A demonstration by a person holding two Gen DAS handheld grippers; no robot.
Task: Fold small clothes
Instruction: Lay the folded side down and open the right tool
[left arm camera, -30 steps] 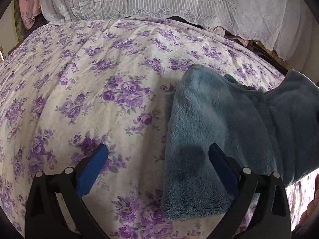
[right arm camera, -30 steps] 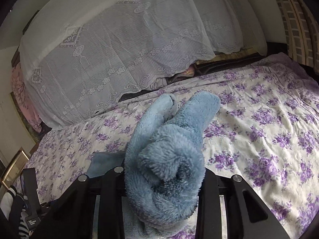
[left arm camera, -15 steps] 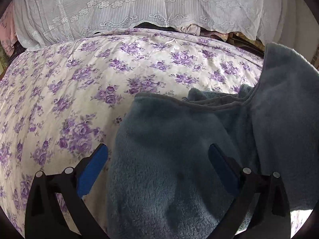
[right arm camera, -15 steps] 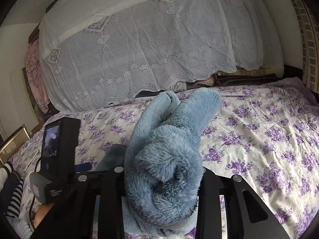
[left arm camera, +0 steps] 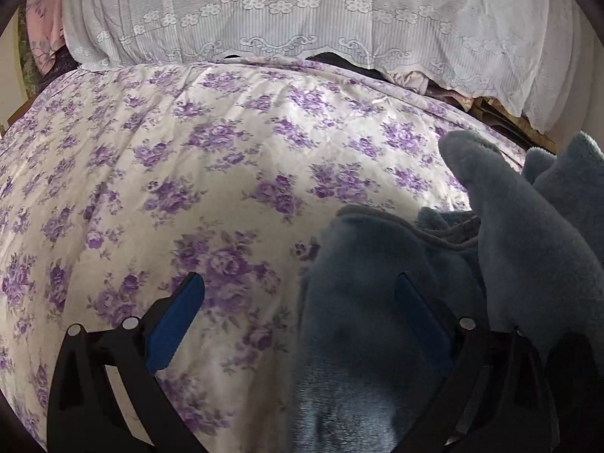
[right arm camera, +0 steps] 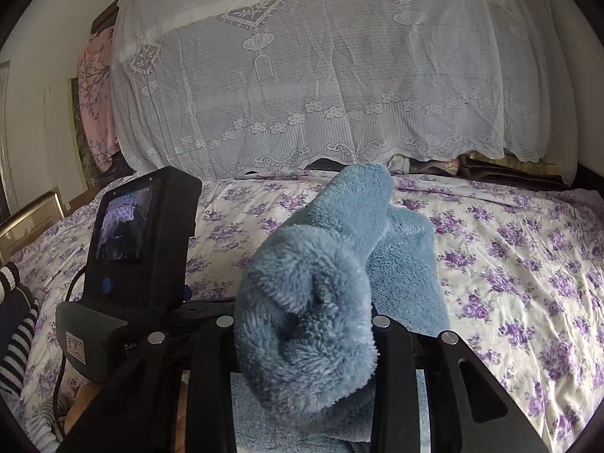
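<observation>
Right gripper (right arm camera: 302,334) fingers clamped on bunched blue fleece garment (right arm camera: 313,298); left gripper (left arm camera: 302,313) fingers apart; label "Data" partly legible.

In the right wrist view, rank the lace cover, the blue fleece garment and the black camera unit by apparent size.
1. lace cover
2. blue fleece garment, enlarged by nearness to the lens
3. black camera unit

Soft daylight, sheen on bedspread (left arm camera: 264,120) (fisheye-warped edges, dark corners).
</observation>
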